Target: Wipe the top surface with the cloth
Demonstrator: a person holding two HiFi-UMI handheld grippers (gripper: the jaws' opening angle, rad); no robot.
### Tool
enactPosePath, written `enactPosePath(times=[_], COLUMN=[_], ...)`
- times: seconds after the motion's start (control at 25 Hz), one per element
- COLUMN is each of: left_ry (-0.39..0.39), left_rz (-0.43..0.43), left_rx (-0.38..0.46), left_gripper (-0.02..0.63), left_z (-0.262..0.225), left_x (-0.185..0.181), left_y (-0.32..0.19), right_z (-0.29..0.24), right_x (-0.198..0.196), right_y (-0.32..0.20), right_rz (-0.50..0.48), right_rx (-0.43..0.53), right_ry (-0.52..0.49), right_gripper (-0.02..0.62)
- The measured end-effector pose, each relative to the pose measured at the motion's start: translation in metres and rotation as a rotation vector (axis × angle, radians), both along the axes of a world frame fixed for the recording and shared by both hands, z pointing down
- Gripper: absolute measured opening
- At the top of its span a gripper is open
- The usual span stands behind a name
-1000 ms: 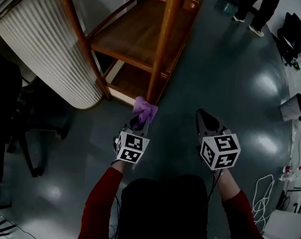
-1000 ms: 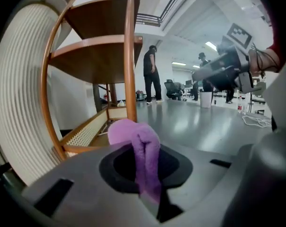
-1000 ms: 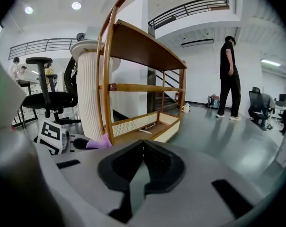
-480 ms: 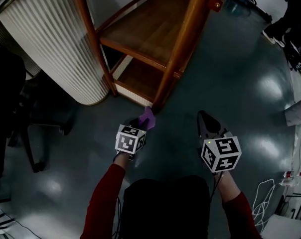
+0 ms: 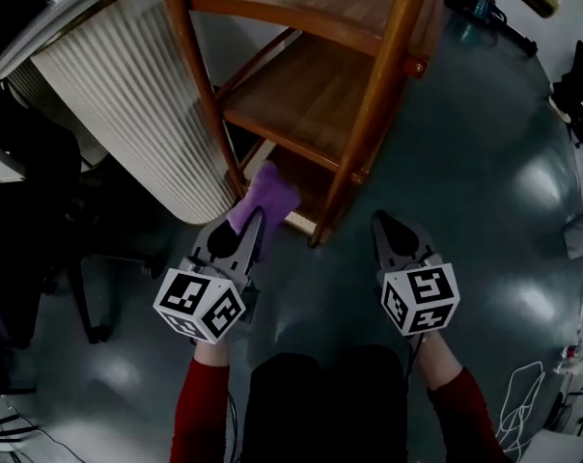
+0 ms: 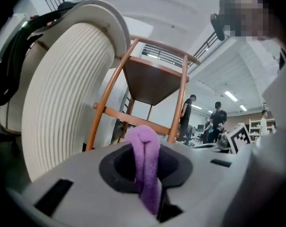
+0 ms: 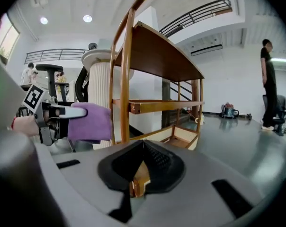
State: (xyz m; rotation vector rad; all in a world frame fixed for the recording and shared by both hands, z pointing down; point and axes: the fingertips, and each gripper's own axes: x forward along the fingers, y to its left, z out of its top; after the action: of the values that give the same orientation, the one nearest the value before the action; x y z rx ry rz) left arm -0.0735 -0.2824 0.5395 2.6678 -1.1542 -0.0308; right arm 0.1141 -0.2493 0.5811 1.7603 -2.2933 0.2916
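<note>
Head view and both gripper views. The left hand-held gripper (image 5: 241,234) pinches a purple cloth (image 5: 265,196) between its jaws; in the left gripper view the folded cloth (image 6: 145,162) stands upright in the closed jaw gap and rises above the tips. The right hand-held gripper (image 5: 393,237) has its jaws pressed together, with nothing between them (image 7: 142,148). The cloth is held low, just beside the front leg (image 5: 369,133) of the wooden shelf unit (image 5: 311,95) and near its bottom shelf (image 5: 306,196), well below the top board (image 7: 157,51). From the right gripper view the cloth (image 7: 88,122) shows just left of that leg (image 7: 128,79). A ribbed white drum (image 5: 127,95) stands left of the unit on the glossy dark floor (image 5: 465,162).
</note>
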Motion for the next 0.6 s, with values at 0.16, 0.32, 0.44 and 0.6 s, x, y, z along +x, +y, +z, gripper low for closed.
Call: enactPosePath(times=[0.16, 0.32, 0.44, 0.6], left_ry=[-0.028, -0.017, -0.041, -0.063], left_rz=[-0.018, -0.051, -0.068, -0.057], left_rx=[-0.006, -0.031, -0.043, -0.057], left_gripper=[0.06, 0.06, 0.06, 0.06], left_z=[-0.002, -0.029, -0.073, -0.15], left_x=[-0.001, 0.002, 0.005, 0.01], left_y=[0.008, 0.03, 0.054, 0.082], right_z=[-0.013, -0.045, -0.094, -0.182], right_x=[-0.01, -0.011, -0.013, -0.019], right_y=[0.001, 0.017, 0.041, 0.062], right_rz=[-0.009, -0.002, -0.004, -0.008], right_rx=[0.018, 0.017, 0.006, 0.03], right_ry=[-0.012, -0.031, -0.064, -0.077], right_gripper=[0.012, 0.012, 0.012, 0.012])
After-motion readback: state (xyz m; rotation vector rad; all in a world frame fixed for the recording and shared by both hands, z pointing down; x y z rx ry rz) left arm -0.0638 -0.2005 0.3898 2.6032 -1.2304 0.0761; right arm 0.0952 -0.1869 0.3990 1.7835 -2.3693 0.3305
